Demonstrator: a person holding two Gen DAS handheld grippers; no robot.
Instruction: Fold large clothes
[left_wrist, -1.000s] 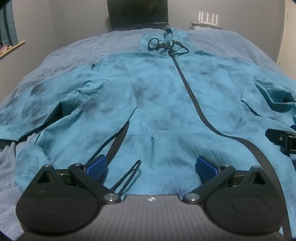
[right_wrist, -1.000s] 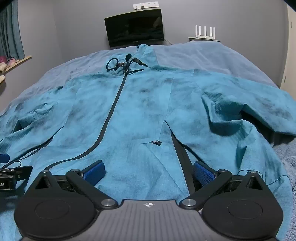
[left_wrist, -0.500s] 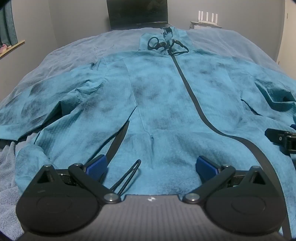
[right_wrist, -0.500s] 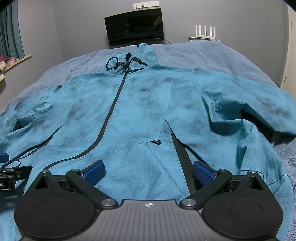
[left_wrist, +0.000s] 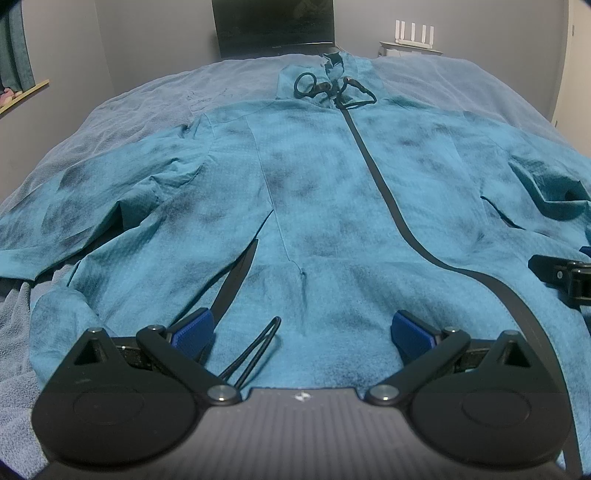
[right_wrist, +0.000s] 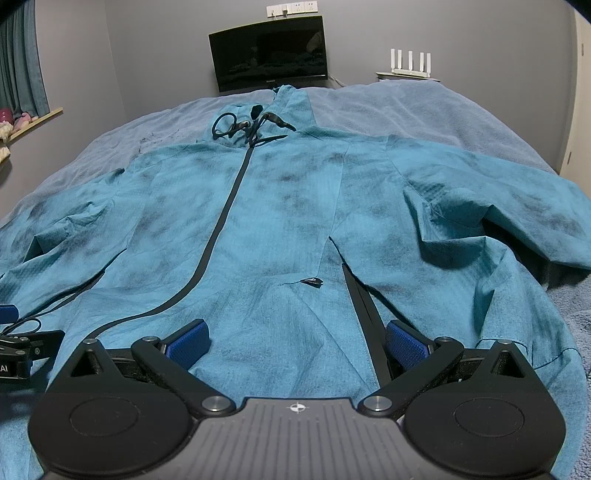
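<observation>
Left wrist view: teal zip-front hooded jacket (left_wrist: 314, 206) lies flat on grey-blue bedspread (left_wrist: 110, 122); both grippers spread, holding nothing.
Left gripper (left_wrist: 301, 330) may snag the hem's black cord loop (left_wrist: 255, 350); right gripper (right_wrist: 295, 338) could pinch only one slippery layer.

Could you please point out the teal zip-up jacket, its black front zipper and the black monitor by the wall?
Teal zip-up jacket (left_wrist: 325, 221): left wrist view, on the chest panel.
Black front zipper (right_wrist: 221, 218): right wrist view, midway along the strip.
Black monitor (right_wrist: 269, 53): right wrist view, centre of the dark screen.
</observation>
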